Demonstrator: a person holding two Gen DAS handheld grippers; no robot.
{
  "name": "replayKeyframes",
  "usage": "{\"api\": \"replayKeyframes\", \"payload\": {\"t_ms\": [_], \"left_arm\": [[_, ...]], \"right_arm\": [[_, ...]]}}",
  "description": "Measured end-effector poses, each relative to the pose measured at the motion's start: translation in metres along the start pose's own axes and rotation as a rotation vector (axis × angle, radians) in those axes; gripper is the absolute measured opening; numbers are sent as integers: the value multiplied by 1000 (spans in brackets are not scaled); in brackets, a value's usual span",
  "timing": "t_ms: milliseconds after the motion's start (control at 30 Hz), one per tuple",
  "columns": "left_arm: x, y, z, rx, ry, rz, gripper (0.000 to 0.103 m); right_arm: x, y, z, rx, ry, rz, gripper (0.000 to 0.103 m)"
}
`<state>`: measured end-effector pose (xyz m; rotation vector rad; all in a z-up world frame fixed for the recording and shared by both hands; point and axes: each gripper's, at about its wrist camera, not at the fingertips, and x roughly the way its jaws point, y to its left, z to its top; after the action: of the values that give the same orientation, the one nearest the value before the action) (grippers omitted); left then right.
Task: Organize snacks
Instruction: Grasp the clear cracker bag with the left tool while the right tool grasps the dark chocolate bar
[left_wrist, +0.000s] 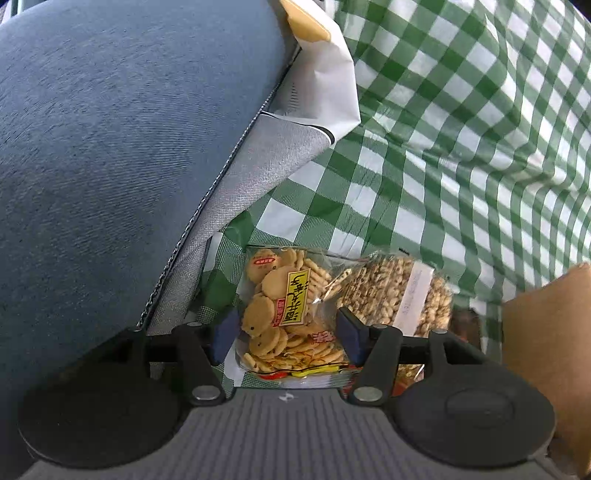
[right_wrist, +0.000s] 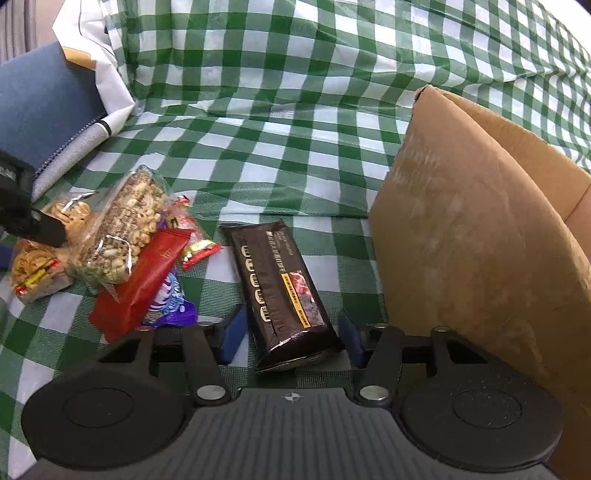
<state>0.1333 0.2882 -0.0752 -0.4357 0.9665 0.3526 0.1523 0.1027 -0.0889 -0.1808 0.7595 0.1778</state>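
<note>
Green-checked cloth covers the tabletop, cardboard box at right. Left tongs spread around the cracker bag; right tongs spread around the dark snack bar. Pre-grasp step, probably; next: close, lift, carry into box.

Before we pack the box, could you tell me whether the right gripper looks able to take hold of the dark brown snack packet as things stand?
Probably yes. The right gripper is open, with the dark brown packet's near end already between its jaws. The cardboard box stands close on the right but does not block it.
</note>
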Motion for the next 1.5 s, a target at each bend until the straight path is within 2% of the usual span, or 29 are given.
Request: {"api": "replayKeyframes", "payload": {"t_ms": [67, 100, 167, 267, 300, 333, 500, 700, 767, 867, 967, 1033, 1100, 1167, 1233, 1300, 1500], "left_arm": [[4, 1, -1, -9, 30, -7, 62], [3, 2, -2, -11, 32, -5, 57], [-1, 3, -2, -9, 26, -4, 50], [-11, 7, -3, -25, 15, -21, 47], [-17, 7, -3, -23, 4, -24, 46], [-22, 8, -4, -22, -3, -27, 46], [-49, 10, -14, -23, -30, -43, 45], [-84, 13, -39, -31, -22, -88, 45], [-86, 14, -50, -20, 33, -105, 46], [-75, 11, -71, 22, 207, -133, 47], [-69, 0, -80, 120, 264, -133, 47], [-62, -6, -85, 152, 316, -128, 48], [-60, -10, -89, 180, 328, -109, 51], [-60, -13, -89, 181, 317, -107, 52], [-59, -11, -88, 164, 314, -110, 54], [-57, -11, -87, 160, 315, -102, 60], [-49, -19, -87, 190, 332, -93, 61]], "right_arm": [[-3, 1, 0, -17, -13, 12, 39], [-5, 1, -1, -22, -14, 23, 39], [-11, -1, -3, -17, -14, 59, 39], [-28, -1, -5, -57, -32, 76, 37], [-34, -2, -6, -67, -30, 88, 29], [-41, -1, -7, -82, -29, 104, 26], [-80, -6, -17, -121, 11, 164, 26], [-127, -11, -44, -156, 52, 225, 26], [-140, -12, -55, -172, 67, 245, 26], [-153, -12, -74, -195, 114, 275, 26], [-157, -14, -91, -199, 165, 298, 27], [-156, -16, -96, -180, 179, 318, 28], [-154, -19, -96, -155, 176, 343, 47], [-153, -20, -95, -142, 159, 351, 54], [-148, -20, -95, -139, 157, 353, 54], [-141, -18, -95, -142, 166, 351, 55], [-123, -15, -98, -132, 217, 337, 55]]}}
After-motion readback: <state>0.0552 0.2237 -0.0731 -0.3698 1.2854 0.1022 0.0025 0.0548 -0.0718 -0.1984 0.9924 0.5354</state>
